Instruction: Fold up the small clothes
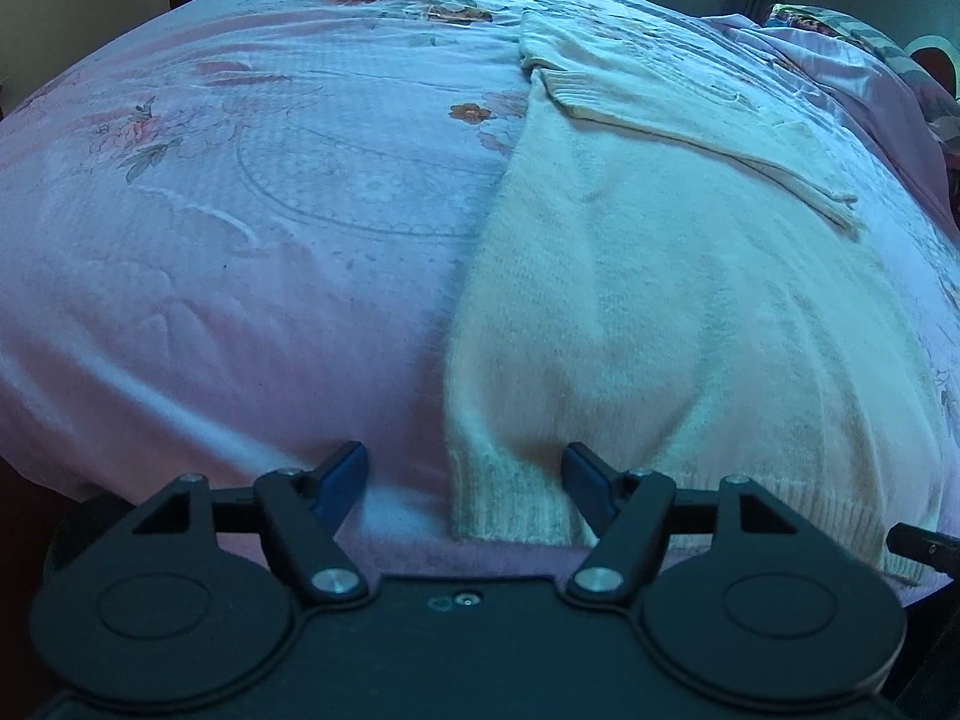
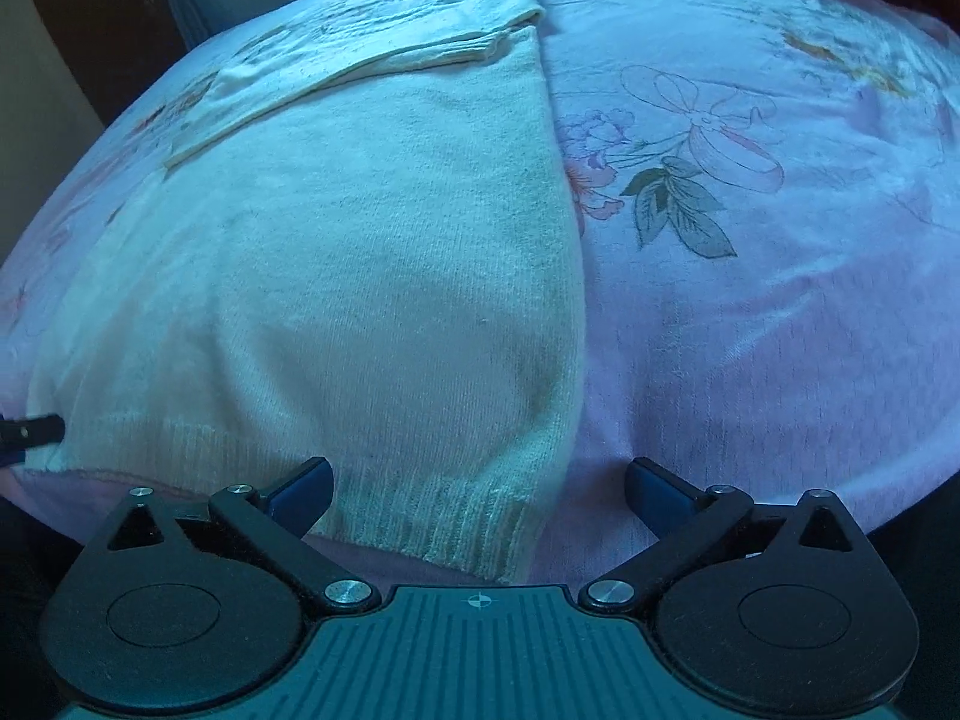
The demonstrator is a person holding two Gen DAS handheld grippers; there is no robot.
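Note:
A cream knit sweater (image 1: 660,312) lies flat on the bed, its ribbed hem nearest me and a sleeve folded across its upper part. It also shows in the right wrist view (image 2: 372,276). My left gripper (image 1: 465,480) is open, its fingers either side of the hem's left corner (image 1: 510,510). My right gripper (image 2: 477,492) is open, its fingers either side of the hem's right corner (image 2: 474,534). Neither holds cloth. The tip of the right gripper shows at the edge of the left wrist view (image 1: 924,546).
The bed is covered by a pink floral quilt (image 1: 240,228), also seen in the right wrist view (image 2: 750,300). Its near edge runs just under both grippers. Crumpled pink and patterned bedding (image 1: 864,66) lies at the far right.

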